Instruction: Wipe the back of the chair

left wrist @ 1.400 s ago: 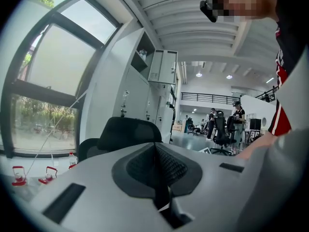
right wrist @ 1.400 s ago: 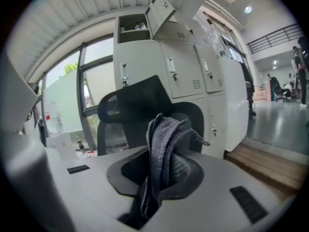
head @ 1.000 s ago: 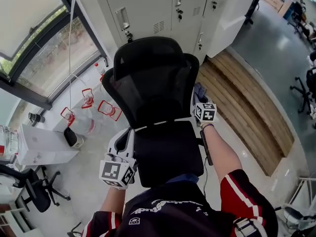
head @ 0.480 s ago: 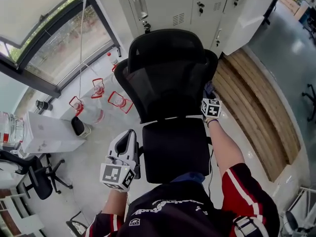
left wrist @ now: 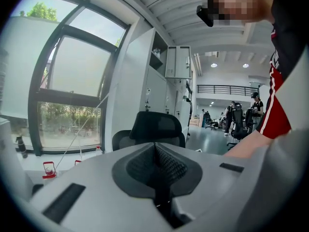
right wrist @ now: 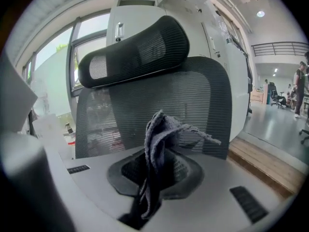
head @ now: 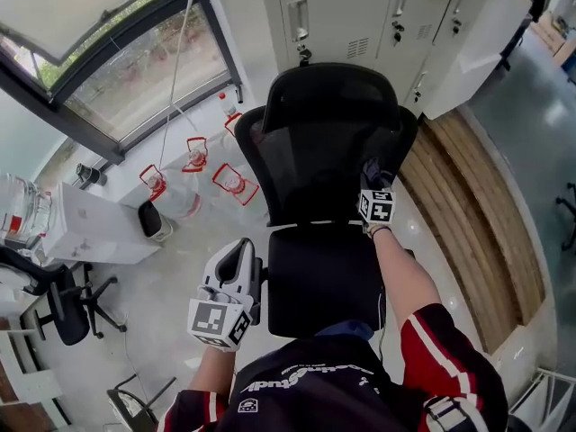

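A person in a red-and-white sleeve (head: 432,349) stands at the front of a black mesh office chair (head: 324,151), right forearm stretched out over the seat (head: 319,282). The right claw (head: 369,176) is held up at the lower right part of the backrest's front face. Its jaws are clamped on a grey cloth (right wrist: 159,129), which sticks up in a crumpled bunch between them. The cloth sits right in front of the mesh, though contact cannot be confirmed from either view.

The left arm hangs lower and closer to the body. The left claw (head: 239,255) hovers just beside the seat's left edge, jaws pressed together with nothing between them, aimed towards the chair and the window (head: 108,52).

The backrest stands upright, its long axis vertical, its front turned to the person and its rear to a row of pale metal lockers (head: 360,7). A curved headrest (head: 328,93) tops it.

To the chair's left, clear water jugs with red handles (head: 184,196) stand on the floor under the window, near a white box (head: 90,237) and a second black office chair (head: 63,304). To its right runs a low wooden platform (head: 468,205). Nothing stands between the right claw and the backrest.
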Action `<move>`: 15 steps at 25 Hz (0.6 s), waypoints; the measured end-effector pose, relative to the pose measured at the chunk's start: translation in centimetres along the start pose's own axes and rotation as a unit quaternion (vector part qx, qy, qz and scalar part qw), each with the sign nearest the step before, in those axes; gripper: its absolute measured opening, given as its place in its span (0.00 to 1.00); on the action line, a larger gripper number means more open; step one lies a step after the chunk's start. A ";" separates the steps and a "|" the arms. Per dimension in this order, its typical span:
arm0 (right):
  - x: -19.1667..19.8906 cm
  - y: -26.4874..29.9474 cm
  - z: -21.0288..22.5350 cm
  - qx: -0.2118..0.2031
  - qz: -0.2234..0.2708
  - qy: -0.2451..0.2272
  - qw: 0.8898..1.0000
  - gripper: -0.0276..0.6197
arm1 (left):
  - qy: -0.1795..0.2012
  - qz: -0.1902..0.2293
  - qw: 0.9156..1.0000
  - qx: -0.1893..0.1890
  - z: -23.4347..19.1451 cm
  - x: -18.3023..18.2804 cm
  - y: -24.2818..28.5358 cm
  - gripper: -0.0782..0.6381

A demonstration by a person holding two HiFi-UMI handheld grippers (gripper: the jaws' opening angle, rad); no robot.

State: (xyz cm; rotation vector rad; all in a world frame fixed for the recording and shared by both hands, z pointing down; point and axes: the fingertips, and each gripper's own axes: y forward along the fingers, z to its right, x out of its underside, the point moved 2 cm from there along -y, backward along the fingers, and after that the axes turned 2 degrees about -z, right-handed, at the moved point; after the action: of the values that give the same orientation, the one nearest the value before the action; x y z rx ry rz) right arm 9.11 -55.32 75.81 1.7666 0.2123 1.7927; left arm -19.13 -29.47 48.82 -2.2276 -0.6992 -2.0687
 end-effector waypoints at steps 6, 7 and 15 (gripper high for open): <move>-0.8 1.3 -6.6 -0.056 -0.004 -0.029 0.998 0.13 | -0.015 0.004 0.999 -0.032 -1.5 0.5 -2.9 0.14; -1.0 1.6 -7.7 -0.064 -0.004 -0.033 0.997 0.13 | -0.018 0.005 0.999 -0.037 -1.8 0.6 -3.3 0.14; -1.4 3.5 -18.1 -0.142 -0.010 -0.069 0.987 0.13 | -0.037 0.016 0.996 -0.081 -5.1 1.0 -6.8 0.14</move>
State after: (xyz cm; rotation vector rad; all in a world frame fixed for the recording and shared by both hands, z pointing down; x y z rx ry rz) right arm -9.24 -53.53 74.66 1.6672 -0.0789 1.5885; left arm -26.20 -24.68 48.49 -2.3945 -0.5121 -2.1074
